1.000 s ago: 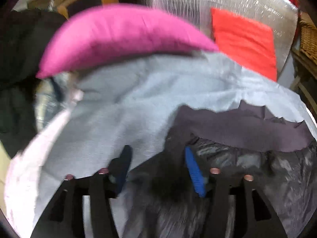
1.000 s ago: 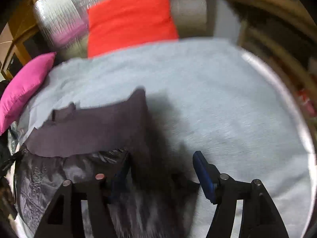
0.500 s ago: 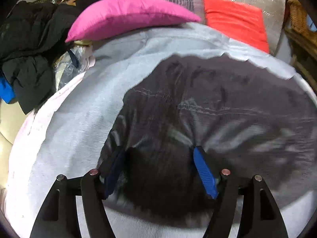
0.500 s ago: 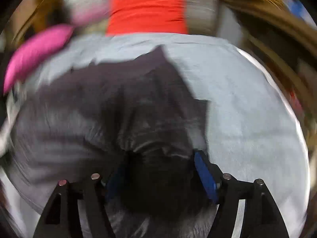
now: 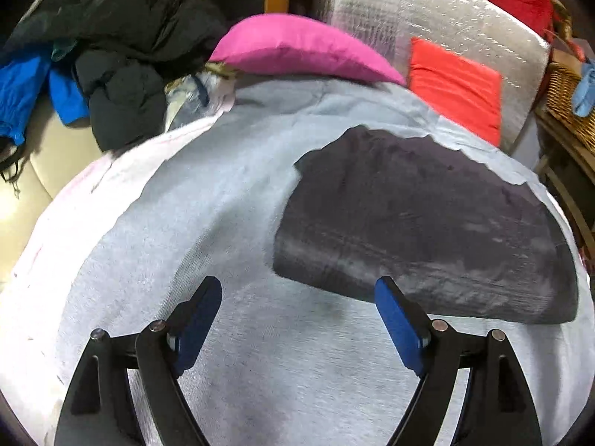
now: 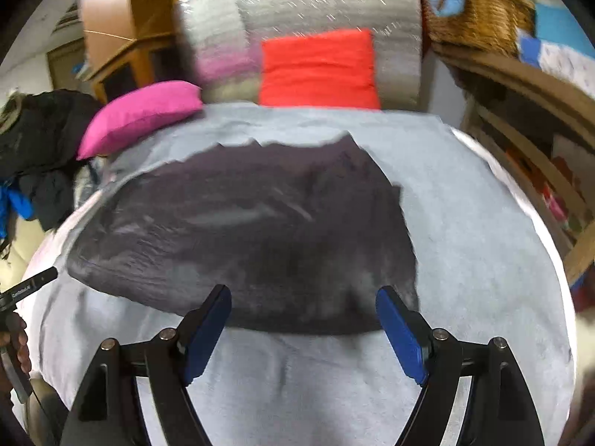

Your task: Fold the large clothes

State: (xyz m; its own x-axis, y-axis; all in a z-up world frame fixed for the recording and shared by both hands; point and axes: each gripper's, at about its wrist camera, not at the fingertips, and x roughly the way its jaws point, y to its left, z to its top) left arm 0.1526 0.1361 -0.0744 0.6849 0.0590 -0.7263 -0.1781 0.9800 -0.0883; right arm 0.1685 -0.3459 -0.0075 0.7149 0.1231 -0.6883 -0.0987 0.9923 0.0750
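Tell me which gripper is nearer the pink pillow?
Left, probably. The left gripper hangs off the dark garment's left end, the side where the pink pillow lies. The right gripper is near the garment's right end, farther away.

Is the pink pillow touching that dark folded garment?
Apart. The right wrist view shows the pink pillow off at the far left, with bare grey blanket between it and the garment.
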